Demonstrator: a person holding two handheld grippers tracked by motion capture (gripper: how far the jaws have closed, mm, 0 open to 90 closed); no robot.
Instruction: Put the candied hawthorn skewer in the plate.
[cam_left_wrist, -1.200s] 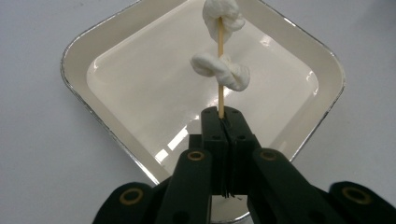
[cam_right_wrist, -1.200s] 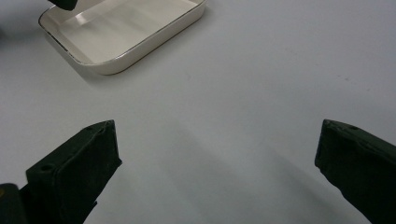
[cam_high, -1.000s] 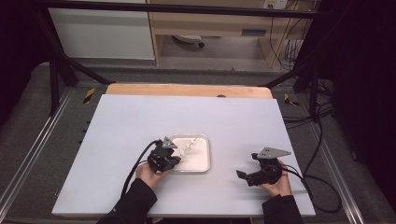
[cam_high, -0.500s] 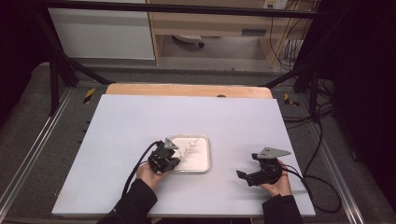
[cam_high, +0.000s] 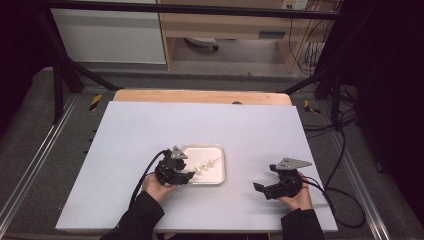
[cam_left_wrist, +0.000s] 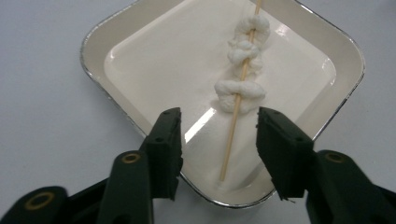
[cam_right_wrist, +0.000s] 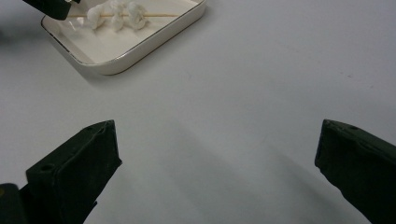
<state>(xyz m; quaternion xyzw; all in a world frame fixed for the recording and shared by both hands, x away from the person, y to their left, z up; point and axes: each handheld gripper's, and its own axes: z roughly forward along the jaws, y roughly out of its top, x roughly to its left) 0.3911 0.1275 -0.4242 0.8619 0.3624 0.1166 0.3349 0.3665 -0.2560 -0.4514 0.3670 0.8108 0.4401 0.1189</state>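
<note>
High view, table: a wide white table top (cam_high: 150, 130) with a wooden strip along its far edge; a person's two dark sleeves come in from the near edge.
High view, tray: a small white square tray with a thin metal rim (cam_high: 220, 165) sits near the middle of the near half of the table.
High view, left gripper: the black two-jaw left gripper (cam_high: 189, 176) is at the tray's left near corner, tips over the rim.
High view, right gripper: the black two-jaw right gripper (cam_high: 259, 188) is low over bare table, well apart from the tray, toward the right near corner.
High view, change: compared with one second ago, almost nothing has moved; both hands have held their places. I judge the left hand is pausing to aim, not yet grasping.
Left gripper view, skewer: a thin wooden skewer (cam_left_wrist: 232, 141) with white lumpy pieces of soft food (cam_left_wrist: 239, 90) threaded on it lies inside the tray.
Left gripper view, jaws: apart, one on each side of the skewer's bare near end, not touching it.
Right gripper view, jaws: wide apart, nothing between them, bare table below.
Right gripper view, tray: at the upper left, with the skewer in it.
Meaning: the skewer is probably the next thing to be picked; closing would pinch the bare stick.
</note>
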